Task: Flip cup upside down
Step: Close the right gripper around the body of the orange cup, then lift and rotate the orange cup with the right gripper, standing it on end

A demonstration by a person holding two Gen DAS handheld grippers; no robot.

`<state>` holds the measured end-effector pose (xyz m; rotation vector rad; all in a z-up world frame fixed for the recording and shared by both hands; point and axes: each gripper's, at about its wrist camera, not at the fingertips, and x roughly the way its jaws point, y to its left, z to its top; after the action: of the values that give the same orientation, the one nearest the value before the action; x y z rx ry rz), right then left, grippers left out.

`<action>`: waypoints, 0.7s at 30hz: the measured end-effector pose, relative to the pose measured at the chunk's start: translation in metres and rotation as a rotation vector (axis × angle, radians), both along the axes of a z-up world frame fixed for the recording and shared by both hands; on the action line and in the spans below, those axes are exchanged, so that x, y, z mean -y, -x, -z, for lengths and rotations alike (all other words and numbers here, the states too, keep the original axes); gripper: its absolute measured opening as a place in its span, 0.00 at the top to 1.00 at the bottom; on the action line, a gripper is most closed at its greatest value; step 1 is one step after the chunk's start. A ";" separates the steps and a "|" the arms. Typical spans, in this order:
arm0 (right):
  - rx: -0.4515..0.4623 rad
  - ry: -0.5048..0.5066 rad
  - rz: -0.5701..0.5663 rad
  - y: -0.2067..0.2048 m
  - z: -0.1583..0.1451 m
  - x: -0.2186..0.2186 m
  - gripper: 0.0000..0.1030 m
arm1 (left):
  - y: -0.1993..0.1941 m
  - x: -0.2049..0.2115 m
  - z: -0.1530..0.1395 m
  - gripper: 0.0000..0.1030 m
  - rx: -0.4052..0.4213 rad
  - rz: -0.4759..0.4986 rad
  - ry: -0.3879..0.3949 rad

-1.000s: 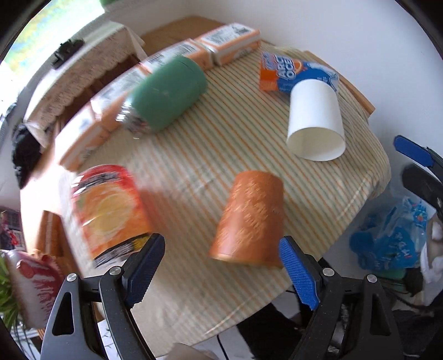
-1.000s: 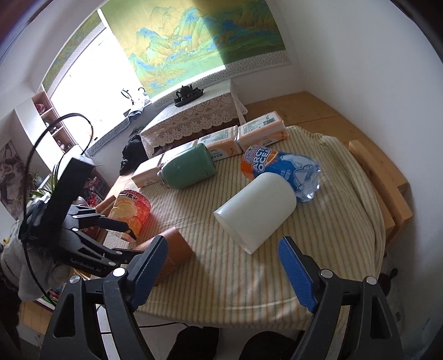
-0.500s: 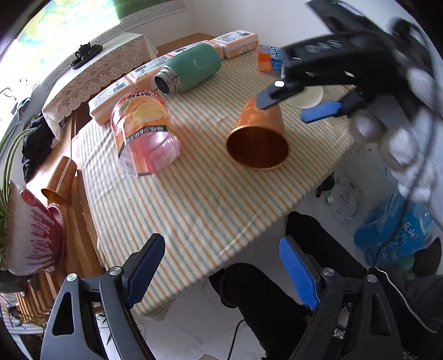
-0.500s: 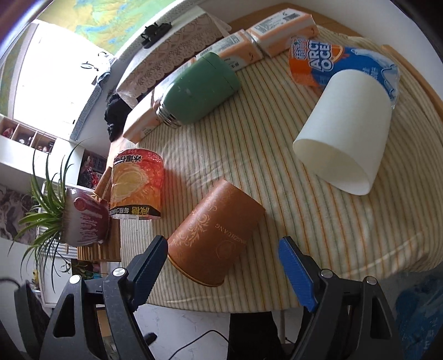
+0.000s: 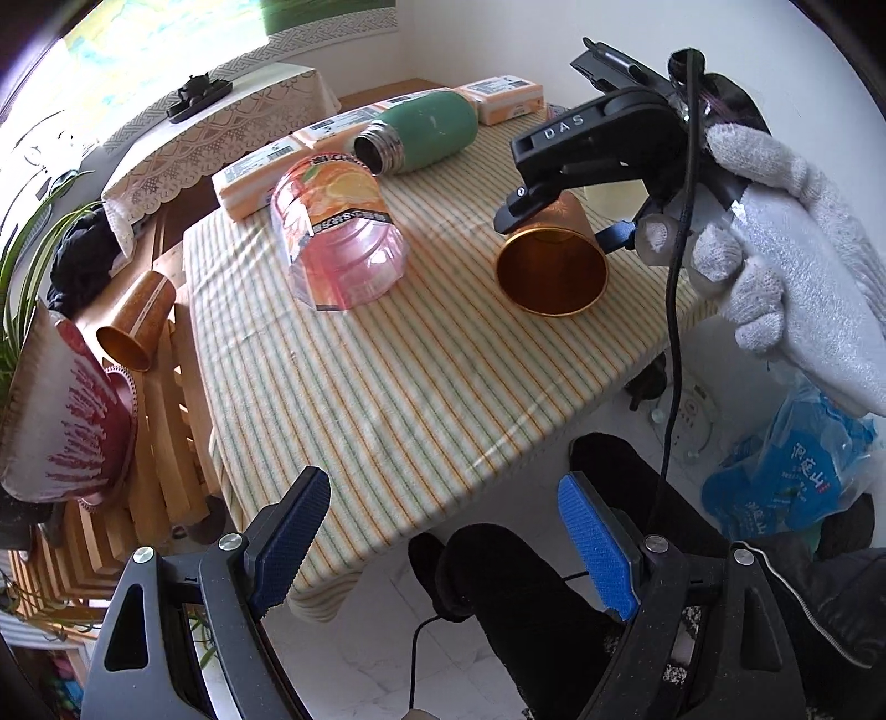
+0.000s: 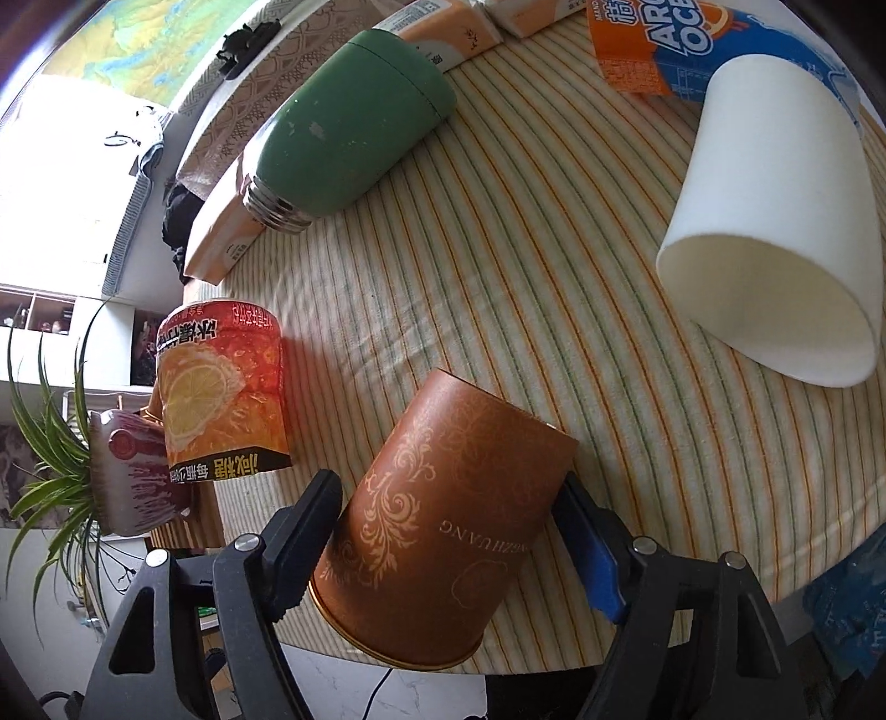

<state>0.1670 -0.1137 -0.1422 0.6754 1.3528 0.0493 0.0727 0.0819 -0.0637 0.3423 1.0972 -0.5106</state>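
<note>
A brown paper cup [image 6: 443, 515] with gold scrollwork lies on its side on the striped tablecloth [image 6: 526, 266], mouth toward the near table edge. It also shows in the left wrist view [image 5: 551, 266], its gold inside facing the camera. My right gripper [image 6: 448, 543] is open with one finger on each side of the cup, close to its wall; in the left wrist view [image 5: 565, 221] it straddles the cup from above. My left gripper [image 5: 443, 548] is open and empty, held back off the table's near edge.
A white paper cup [image 6: 775, 249] lies on its side at the right. A green flask [image 6: 349, 133], an orange-labelled plastic jar [image 6: 221, 393], orange boxes [image 5: 260, 171] and a snack bag [image 6: 653, 39] are also on the table. Another brown cup [image 5: 135, 321] lies on a wooden rack at the left.
My right gripper has moved down onto the brown cup, which now sits between its fingers. My left gripper has pulled back from the table.
</note>
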 end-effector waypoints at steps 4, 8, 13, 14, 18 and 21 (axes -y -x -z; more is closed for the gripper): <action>0.016 0.014 -0.019 0.001 -0.002 0.000 0.31 | -0.003 -0.003 -0.001 0.15 0.003 -0.019 0.016; 0.071 0.049 -0.053 0.003 -0.007 -0.001 0.37 | -0.003 -0.004 -0.003 0.15 0.005 -0.035 0.031; 0.136 0.078 -0.106 0.006 -0.008 0.000 0.40 | -0.008 -0.004 -0.003 0.15 0.005 -0.063 0.055; 0.141 0.069 -0.105 0.006 -0.007 0.001 0.41 | -0.009 -0.004 -0.004 0.15 0.003 -0.069 0.062; 0.230 0.103 -0.152 0.007 -0.017 -0.001 0.42 | -0.010 -0.002 -0.003 0.15 -0.004 -0.085 0.085; 0.349 0.129 -0.179 0.011 -0.030 -0.006 0.42 | -0.012 -0.001 -0.002 0.16 -0.010 -0.099 0.113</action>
<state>0.1560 -0.1080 -0.1126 0.4127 1.0657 0.2119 0.0849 0.0833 -0.0615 0.1860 1.0845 -0.4840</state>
